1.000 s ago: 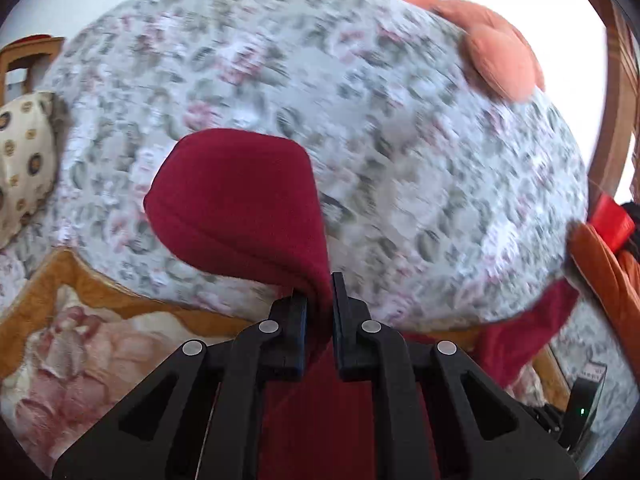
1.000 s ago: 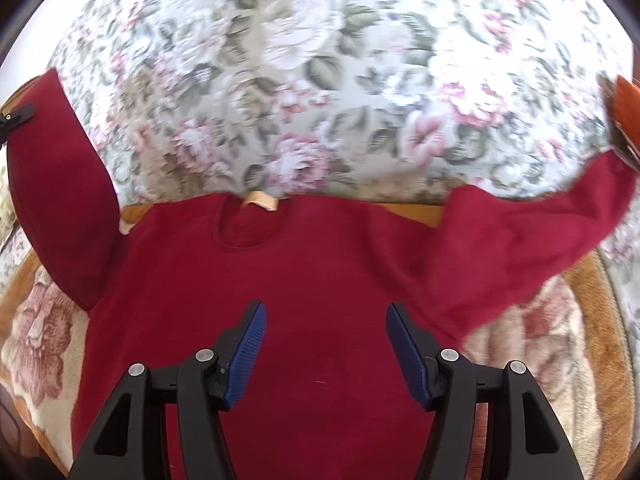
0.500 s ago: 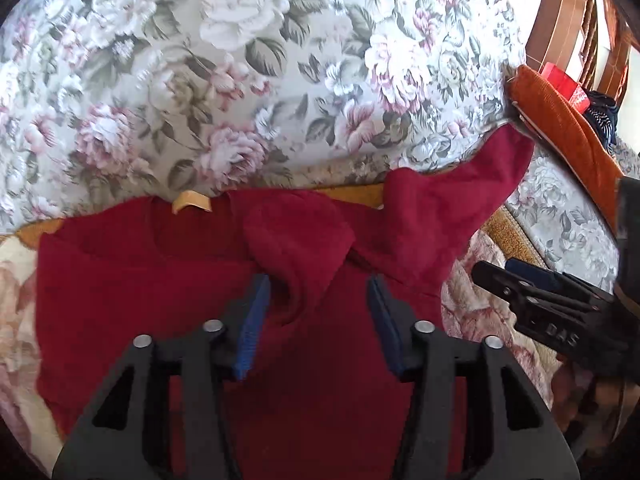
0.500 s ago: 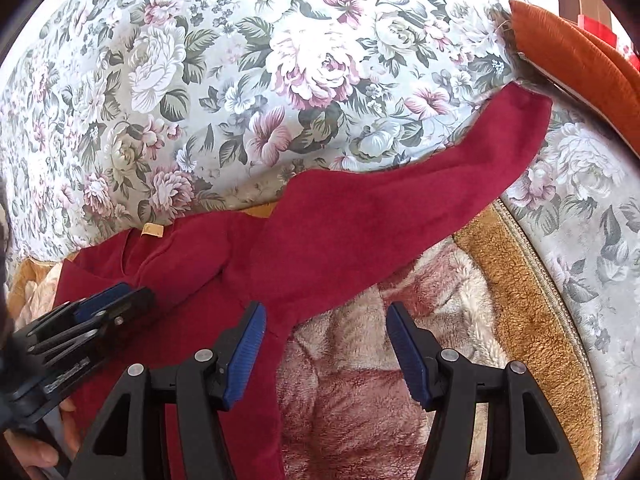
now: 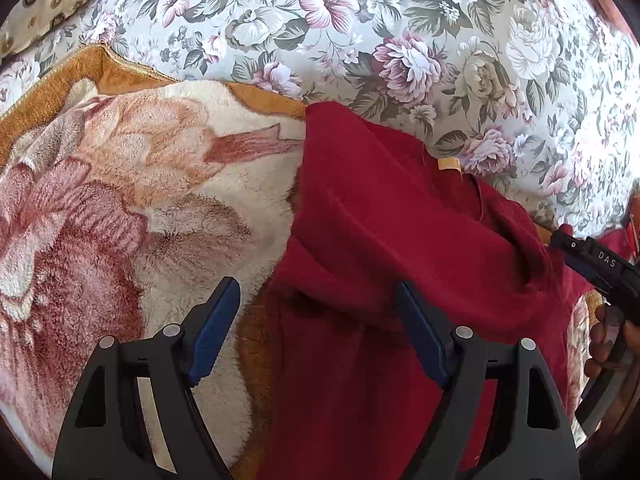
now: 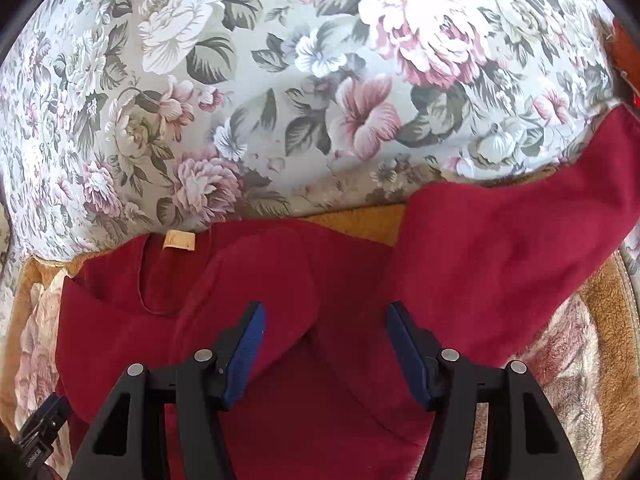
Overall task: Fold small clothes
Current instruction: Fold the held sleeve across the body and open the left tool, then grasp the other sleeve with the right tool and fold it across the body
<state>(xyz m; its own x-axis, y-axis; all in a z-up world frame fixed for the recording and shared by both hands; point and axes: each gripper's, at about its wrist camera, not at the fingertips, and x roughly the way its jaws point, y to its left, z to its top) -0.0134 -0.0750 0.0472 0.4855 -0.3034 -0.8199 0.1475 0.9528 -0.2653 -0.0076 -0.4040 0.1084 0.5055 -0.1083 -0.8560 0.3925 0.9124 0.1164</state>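
Left hand-held gripper (image 5: 316,334): wide, empty, over sweater (image 5: 400,248) edge | right hand-held gripper (image 6: 324,354): wide, empty, above folded-in sleeve (image 6: 256,292) on blanket (image 6: 568,356) | step: sleeve folding, one done | next: grasp outstretched sleeve (image 6: 520,240) ahead-right, lay across chest.

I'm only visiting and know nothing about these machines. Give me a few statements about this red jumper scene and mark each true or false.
1. Both tongs, left and right, stand open. True.
2. The red jumper lies on a bare wooden table. False: it lies on a fleecy flower-print blanket.
3. One sleeve is folded in over the chest. True.
4. The other sleeve is folded in too. False: it stretches out sideways towards the floral cushion.
5. The neck label is blue. False: it is pale tan.
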